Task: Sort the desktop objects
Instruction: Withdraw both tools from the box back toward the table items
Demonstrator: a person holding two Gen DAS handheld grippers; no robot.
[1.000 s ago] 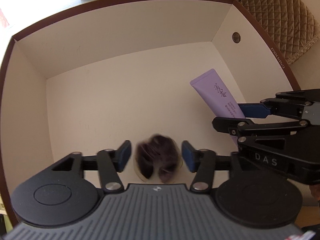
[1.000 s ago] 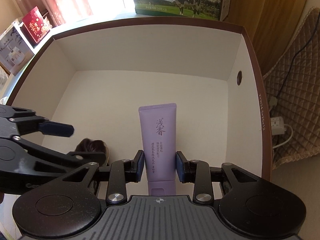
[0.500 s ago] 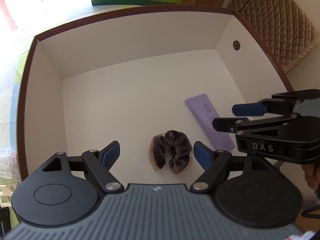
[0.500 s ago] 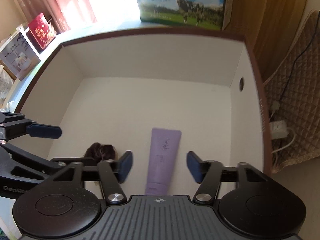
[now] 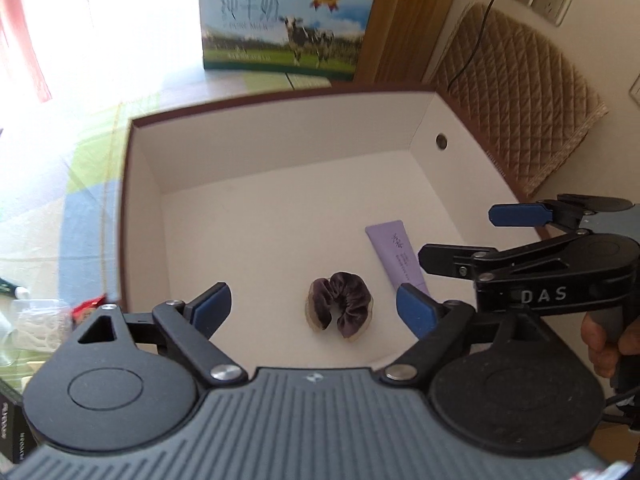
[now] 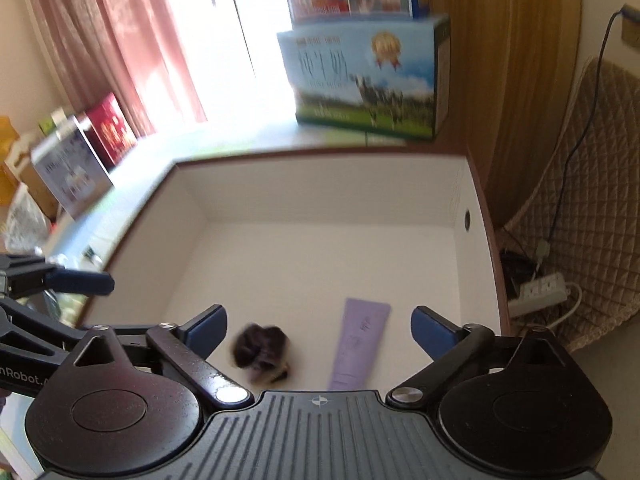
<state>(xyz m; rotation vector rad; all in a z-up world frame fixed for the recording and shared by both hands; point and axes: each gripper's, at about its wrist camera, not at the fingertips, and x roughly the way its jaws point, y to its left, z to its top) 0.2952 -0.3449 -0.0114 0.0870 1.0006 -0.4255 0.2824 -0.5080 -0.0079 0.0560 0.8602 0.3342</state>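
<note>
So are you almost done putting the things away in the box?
Two things already lie in the box: the scrunchie and the purple tube. The left hand-held gripper and right hand-held gripper have just been opening, with nothing gripped. Left: maybe clutter beside the box, though it's blurry.

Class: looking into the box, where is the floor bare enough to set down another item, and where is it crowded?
Bare: the box floor from the back wall forward, and along the left wall. Crowded: the near right part, where the scrunchie and purple tube lie close, apart, beneath the open left gripper and open right gripper.
</note>
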